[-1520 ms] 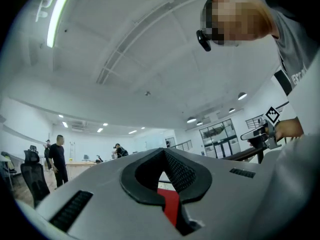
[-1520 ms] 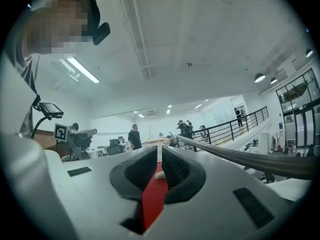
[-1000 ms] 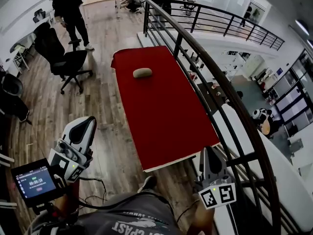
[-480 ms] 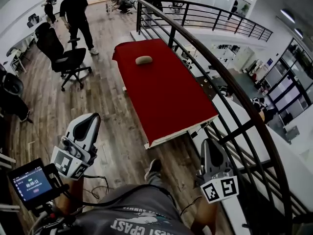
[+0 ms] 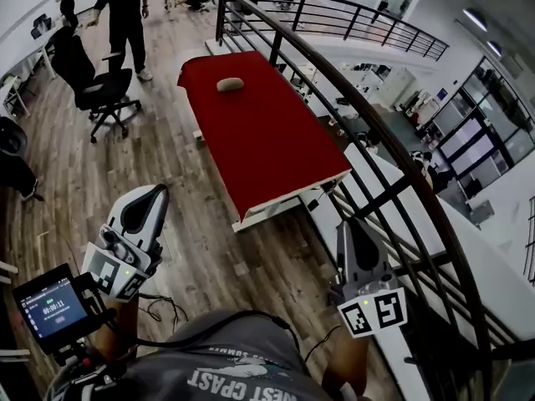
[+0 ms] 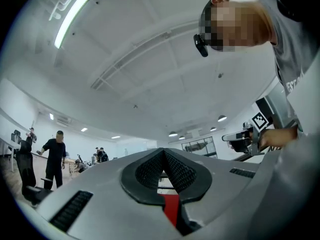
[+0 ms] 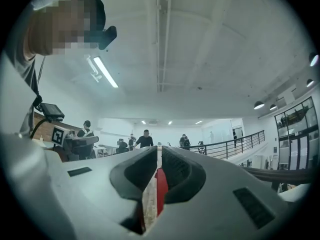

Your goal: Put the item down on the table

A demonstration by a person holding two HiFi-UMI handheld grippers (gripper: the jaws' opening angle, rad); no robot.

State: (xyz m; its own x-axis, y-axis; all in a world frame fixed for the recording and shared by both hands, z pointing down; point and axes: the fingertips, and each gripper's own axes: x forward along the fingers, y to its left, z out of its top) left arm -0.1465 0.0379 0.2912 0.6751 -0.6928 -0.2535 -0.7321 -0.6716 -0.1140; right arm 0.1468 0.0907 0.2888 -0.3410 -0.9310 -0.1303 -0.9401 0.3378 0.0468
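A beige oblong item lies near the far end of the red-covered table, with nothing touching it. Both grippers are held low in the head view, well short of the table's near edge. My left gripper sits at the lower left, jaws shut and empty. In the left gripper view the left gripper has its dark pads meeting, with a sliver of red table below them. My right gripper is at the lower right. In the right gripper view the right gripper is shut, with nothing held.
A black curved railing runs along the table's right side, close to my right gripper. An office chair and a standing person are left of the table on the wood floor. A small screen is mounted by my left hand.
The table and the item on it have receded up the head view. More wood floor now lies between both grippers and the table's near edge. Both grippers stay shut.
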